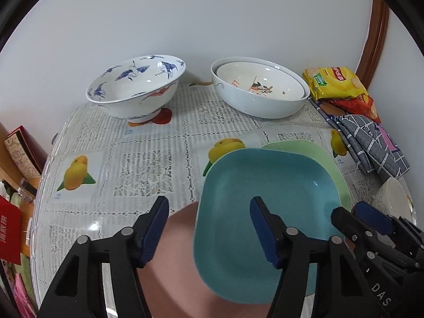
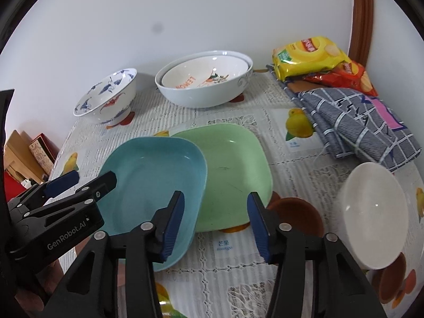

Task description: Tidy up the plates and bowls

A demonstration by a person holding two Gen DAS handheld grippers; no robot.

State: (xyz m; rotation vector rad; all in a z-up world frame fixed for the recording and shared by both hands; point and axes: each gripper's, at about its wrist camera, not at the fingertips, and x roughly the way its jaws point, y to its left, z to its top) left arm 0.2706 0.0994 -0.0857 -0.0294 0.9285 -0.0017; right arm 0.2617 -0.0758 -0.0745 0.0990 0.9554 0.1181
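A blue square plate [image 1: 267, 206] [image 2: 151, 185] lies overlapping a green square plate [image 1: 331, 164] [image 2: 233, 169] and partly on a pink plate [image 1: 175, 259]. My left gripper [image 1: 209, 228] is open above the blue plate's left edge; it also shows in the right wrist view [image 2: 87, 180]. My right gripper [image 2: 215, 222] is open and empty above the near edges of the blue and green plates. A blue-patterned bowl [image 1: 135, 90] [image 2: 108, 100] and a large white bowl [image 1: 262, 100] [image 2: 206, 92] with a smaller bowl nested inside stand at the back. A plain white bowl [image 2: 373, 214] sits at the right.
Yellow and red snack bags [image 2: 310, 55] and a folded grey checked cloth [image 2: 355, 124] lie at the back right. The table's left edge [image 1: 39, 185] drops off, with boxes beyond it. A wall runs behind the bowls.
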